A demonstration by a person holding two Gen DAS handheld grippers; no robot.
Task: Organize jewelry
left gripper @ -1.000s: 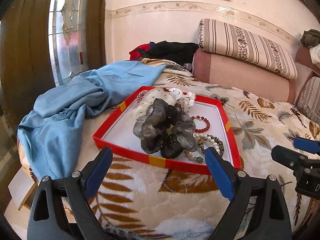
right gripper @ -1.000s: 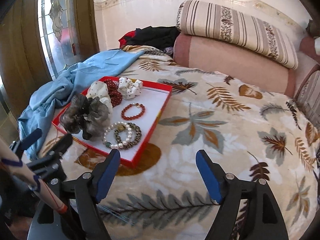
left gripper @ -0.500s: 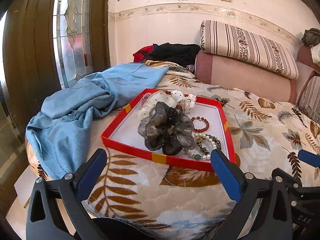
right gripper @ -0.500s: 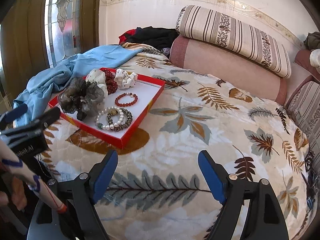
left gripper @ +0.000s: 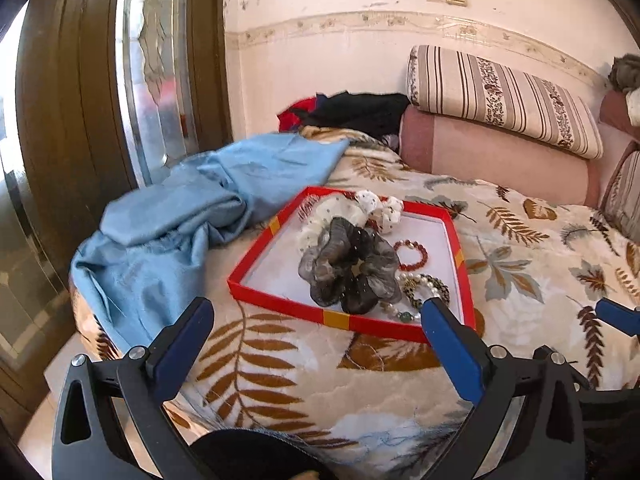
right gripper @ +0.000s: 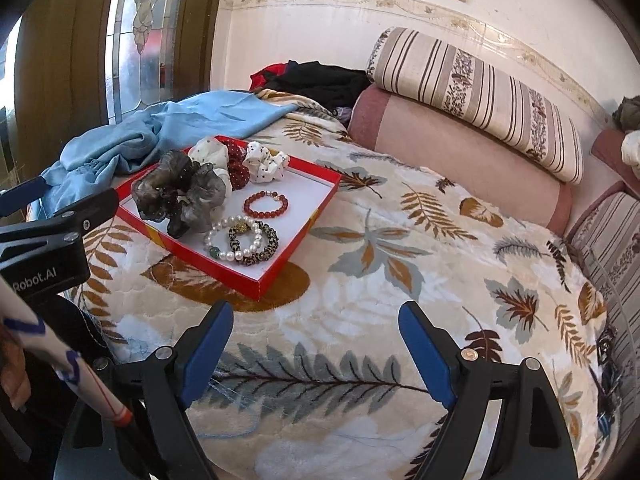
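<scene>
A red tray (left gripper: 276, 309) (right gripper: 224, 274) with a white floor lies on the leaf-patterned bedspread. In it lie a grey scrunchie (left gripper: 348, 266) (right gripper: 180, 194), a cream scrunchie (right gripper: 210, 154), a dark red dotted scrunchie (right gripper: 238, 164), a white dotted scrunchie (left gripper: 380, 208) (right gripper: 266, 166), a red bead bracelet (left gripper: 412, 254) (right gripper: 266, 205), a pearl bracelet (right gripper: 228, 240) and a leopard-print bracelet (right gripper: 258, 240). My left gripper (left gripper: 316, 340) is open and empty, short of the tray's near edge. My right gripper (right gripper: 316, 344) is open and empty over bare bedspread, right of the tray.
A blue cloth (left gripper: 180, 216) lies bunched left of the tray at the bed's edge. Bolsters and a striped pillow (right gripper: 480, 96) line the wall behind. Dark clothes (left gripper: 352, 114) sit in the far corner. A wooden door with glass (left gripper: 100, 120) stands left.
Both grippers have drawn back and up from the tray, which now looks smaller and farther. Both stay open and empty. The tray's contents have not moved.
</scene>
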